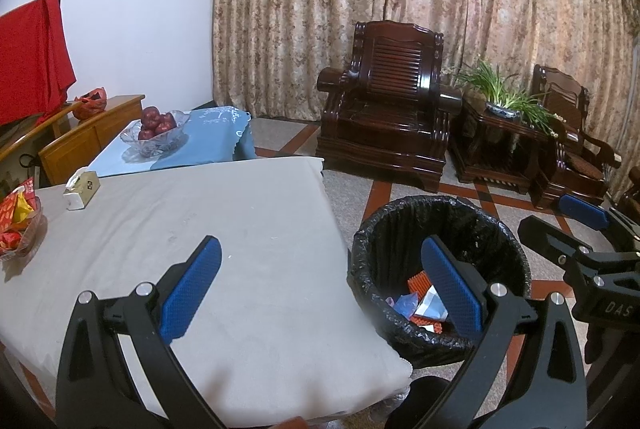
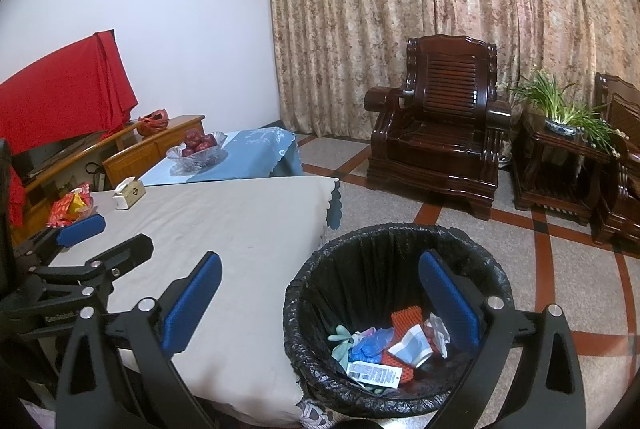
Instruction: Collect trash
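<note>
Trash (image 2: 384, 353) (wrappers, seemingly a glove) lies in the black-lined bin (image 2: 400, 241), with both the left gripper (image 1: 320, 293) and right gripper (image 2: 320, 305) spread wide, empty.

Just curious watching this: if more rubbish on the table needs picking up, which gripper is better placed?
Probably the left gripper: it is open above the table, while the open right gripper sits nearer the bin.
</note>
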Demonstrator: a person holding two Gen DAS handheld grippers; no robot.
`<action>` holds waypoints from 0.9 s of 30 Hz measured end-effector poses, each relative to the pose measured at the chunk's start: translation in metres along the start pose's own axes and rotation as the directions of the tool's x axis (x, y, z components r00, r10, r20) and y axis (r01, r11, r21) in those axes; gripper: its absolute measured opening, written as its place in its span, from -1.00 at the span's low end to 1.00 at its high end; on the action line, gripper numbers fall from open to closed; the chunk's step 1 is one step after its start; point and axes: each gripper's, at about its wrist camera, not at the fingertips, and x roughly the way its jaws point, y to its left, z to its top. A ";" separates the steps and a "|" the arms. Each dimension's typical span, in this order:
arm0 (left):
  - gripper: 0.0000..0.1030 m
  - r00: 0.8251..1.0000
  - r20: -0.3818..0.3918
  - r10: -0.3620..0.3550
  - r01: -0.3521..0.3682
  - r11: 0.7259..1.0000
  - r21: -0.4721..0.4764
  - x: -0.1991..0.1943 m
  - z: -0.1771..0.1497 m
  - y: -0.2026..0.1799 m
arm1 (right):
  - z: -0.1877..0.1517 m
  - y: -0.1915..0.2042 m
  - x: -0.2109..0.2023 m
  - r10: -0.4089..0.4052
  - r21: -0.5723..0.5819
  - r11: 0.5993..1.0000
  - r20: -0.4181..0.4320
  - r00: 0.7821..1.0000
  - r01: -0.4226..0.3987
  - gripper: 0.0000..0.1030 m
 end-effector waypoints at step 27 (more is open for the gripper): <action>0.89 1.000 -0.010 0.003 -0.003 1.000 -0.001 -0.001 -0.003 -0.012 | 0.000 -0.008 0.000 -0.002 0.000 1.000 -0.005 1.000 0.002 0.88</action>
